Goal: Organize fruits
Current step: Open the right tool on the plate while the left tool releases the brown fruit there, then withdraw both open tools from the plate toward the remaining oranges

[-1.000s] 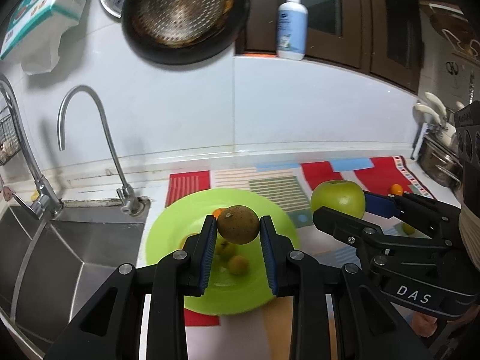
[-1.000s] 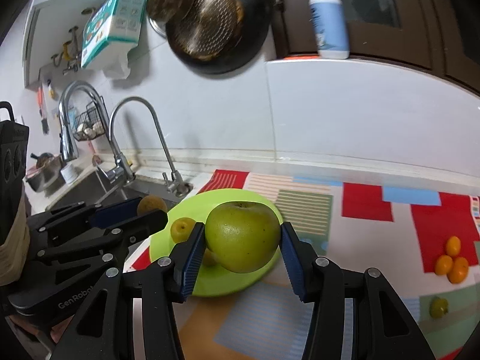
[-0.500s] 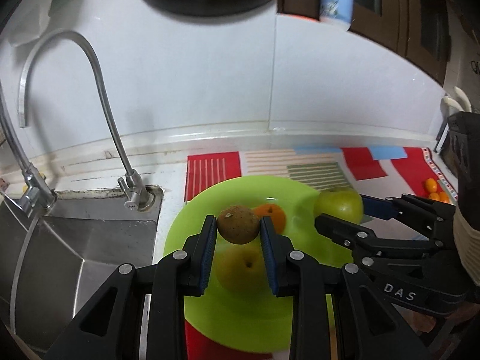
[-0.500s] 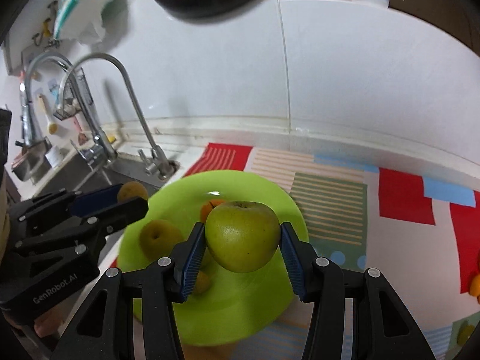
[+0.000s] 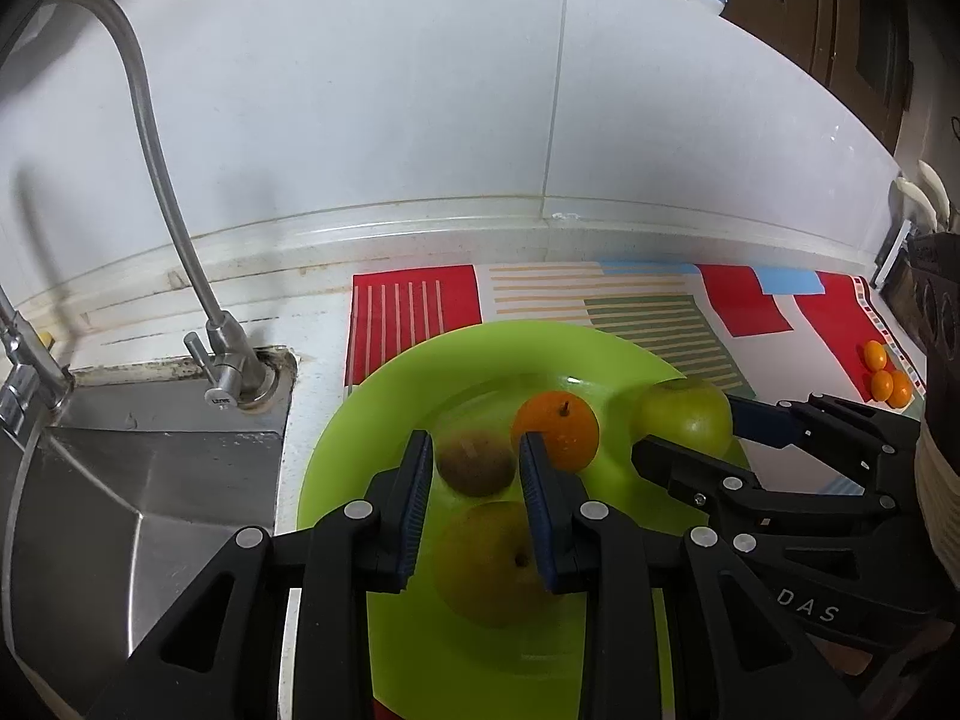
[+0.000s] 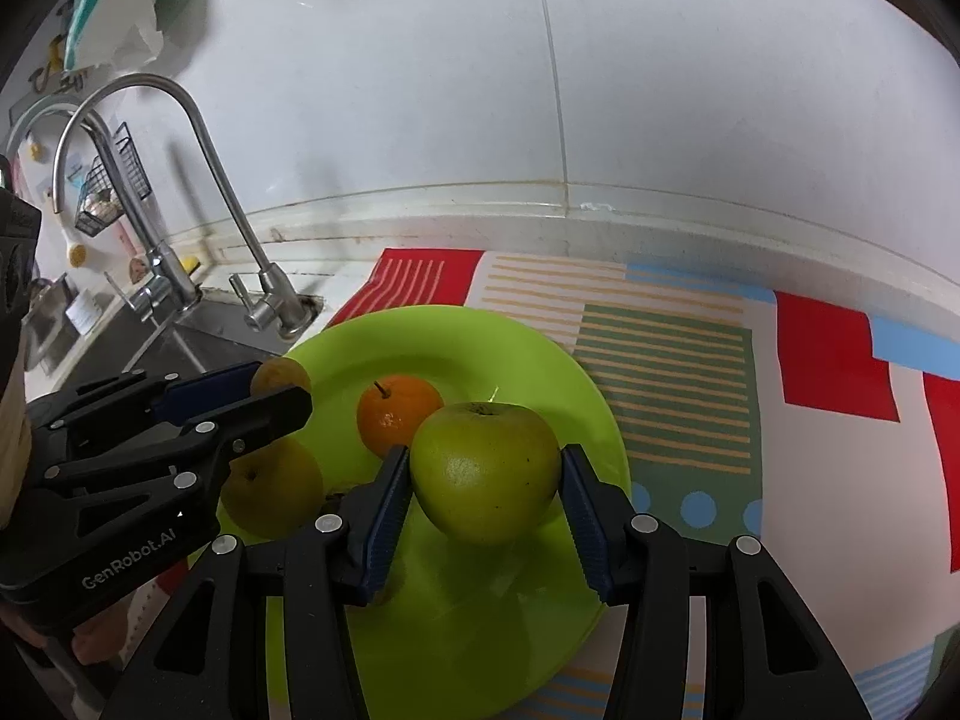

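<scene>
While over the green plate, left tongs slack around kiwi (orange adjacent), right tongs clamping apple.

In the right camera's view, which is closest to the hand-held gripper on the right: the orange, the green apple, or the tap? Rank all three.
1. Green apple: between the fingers of the right hand-held gripper, over the green plate.
2. Orange: on the plate, just behind and left.
3. Tap: far left, by the sink.

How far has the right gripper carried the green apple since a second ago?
Yes, it moved: the right gripper brought the green apple from short of the green plate to above its middle, beside the orange.
</scene>
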Available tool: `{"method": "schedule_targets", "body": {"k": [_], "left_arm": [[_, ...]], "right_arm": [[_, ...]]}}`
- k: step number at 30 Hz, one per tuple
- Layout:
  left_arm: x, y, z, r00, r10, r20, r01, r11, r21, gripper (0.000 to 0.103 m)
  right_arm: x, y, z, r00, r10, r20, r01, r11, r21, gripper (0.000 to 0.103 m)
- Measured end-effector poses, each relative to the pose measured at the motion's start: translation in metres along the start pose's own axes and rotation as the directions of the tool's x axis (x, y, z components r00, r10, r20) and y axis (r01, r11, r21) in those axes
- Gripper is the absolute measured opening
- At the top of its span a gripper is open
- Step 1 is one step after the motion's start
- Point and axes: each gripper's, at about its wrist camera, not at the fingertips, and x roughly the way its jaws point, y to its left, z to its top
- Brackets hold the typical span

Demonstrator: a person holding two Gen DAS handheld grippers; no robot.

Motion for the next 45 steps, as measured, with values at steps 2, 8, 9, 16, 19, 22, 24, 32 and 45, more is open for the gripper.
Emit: {"method": "schedule_targets", "body": {"k": [2,8,9,16,19,22,24,32,45], "left_arm": [[-0.001,-0.001,0.000,1.000,0.003,0.003,-0.003,1.000,0.003,0.037],[-0.015,-0.002,-0.002,1.000,0.022,0.022,-0.022,1.000,-0.010,0.043],[-0.018,-0.003,-0.003,0.999,0.026,0.026,-0.026,1.000,-0.012,0.045],[-0.046,-0.009,-0.009,0.996,0.056,0.070,-0.054,0.998,-0.028,0.053],[-0.060,-0.014,-0.011,0.993,0.070,0.095,-0.067,0.997,-0.032,0.057],[-0.072,-0.021,-0.013,0.991,0.078,0.113,-0.075,0.997,-0.032,0.061],[-0.078,-0.024,-0.015,0.989,0.080,0.121,-0.076,0.996,-0.036,0.061],[-0.113,-0.040,-0.024,0.981,0.096,0.171,-0.088,0.995,-0.053,0.069],[-0.160,-0.085,-0.040,0.966,0.089,0.244,-0.083,0.996,-0.035,0.082]], "right_arm": [[0.000,0.000,0.000,1.000,0.002,-0.002,-0.002,1.000,0.001,0.051],[-0.002,0.000,-0.001,1.000,-0.004,-0.004,0.004,1.000,0.015,0.052],[-0.004,0.000,-0.001,1.000,0.003,0.003,-0.003,1.000,0.018,0.058],[-0.031,0.001,-0.003,0.997,-0.040,0.065,0.039,0.999,0.021,0.060],[-0.047,-0.002,-0.006,0.995,-0.051,0.091,0.047,0.998,0.044,0.065],[-0.063,-0.002,-0.008,0.991,-0.063,0.117,0.059,0.997,0.042,0.066],[-0.074,-0.002,-0.010,0.988,-0.072,0.135,0.067,0.997,0.041,0.071],[-0.120,0.001,-0.025,0.972,-0.119,0.200,0.118,0.993,0.017,0.073],[-0.191,-0.014,-0.053,0.942,-0.175,0.285,0.171,0.984,0.041,0.075]]}}
